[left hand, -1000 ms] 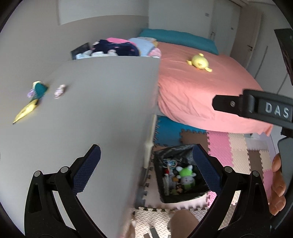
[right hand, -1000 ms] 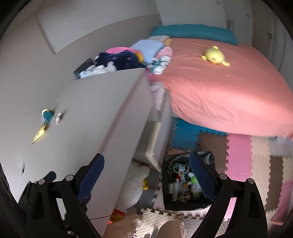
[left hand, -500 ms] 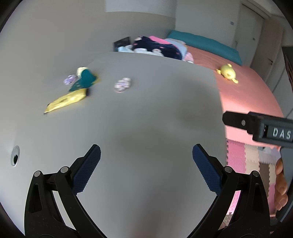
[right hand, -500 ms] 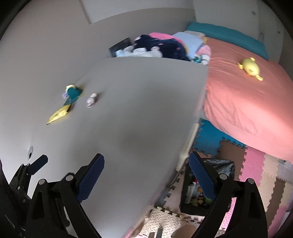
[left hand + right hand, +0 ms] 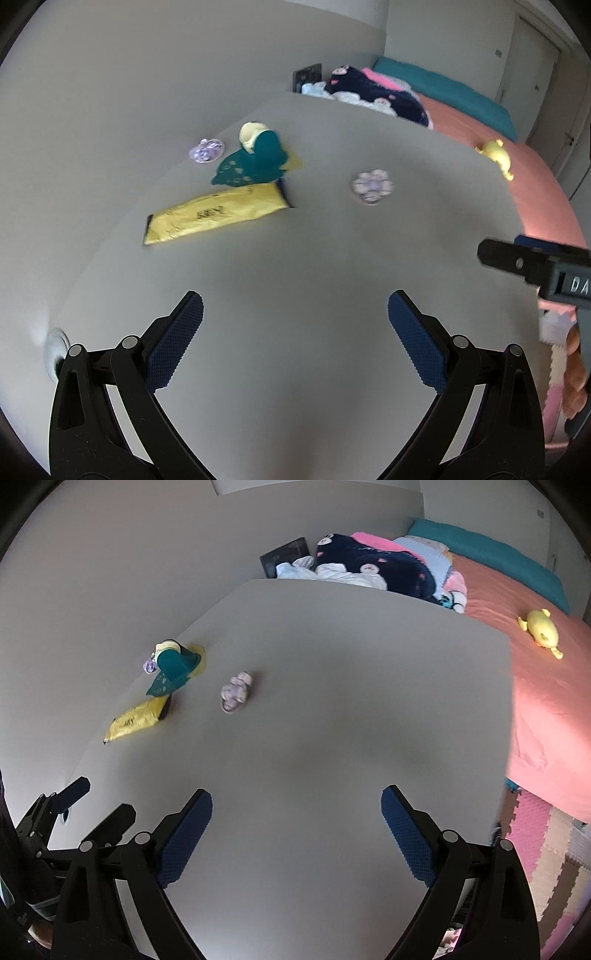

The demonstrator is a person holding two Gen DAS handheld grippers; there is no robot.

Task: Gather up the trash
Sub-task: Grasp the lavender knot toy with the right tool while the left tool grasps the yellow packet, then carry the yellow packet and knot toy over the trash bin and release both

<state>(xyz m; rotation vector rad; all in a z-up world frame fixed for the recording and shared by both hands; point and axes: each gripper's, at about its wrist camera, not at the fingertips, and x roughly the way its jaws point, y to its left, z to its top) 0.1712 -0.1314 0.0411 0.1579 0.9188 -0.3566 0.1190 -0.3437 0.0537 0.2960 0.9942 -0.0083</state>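
Trash lies on the grey desk (image 5: 314,258) near its far left side: a yellow wrapper (image 5: 216,214) (image 5: 135,720), a teal wrapper (image 5: 253,164) (image 5: 173,672) with a pale yellow cup (image 5: 251,134) behind it, a crumpled purple paper (image 5: 206,150) by the wall, and a crumpled lilac paper (image 5: 371,186) (image 5: 236,692) further right. My left gripper (image 5: 295,325) hovers open over the desk, short of the trash, holding nothing. My right gripper (image 5: 297,827) is open and empty too, over the desk's near middle. Its tip shows at the right of the left wrist view.
A bed with a salmon cover (image 5: 546,686) and a yellow plush toy (image 5: 541,629) stands right of the desk. Folded clothes (image 5: 369,566) are piled beyond the desk's far edge. Foam floor tiles (image 5: 550,849) lie at the lower right. A cable hole (image 5: 55,350) sits at the desk's left.
Both grippers have swung left and up from the floor bin and desk edge to over the desk top. The trash now looks nearer and larger. Both stay open.
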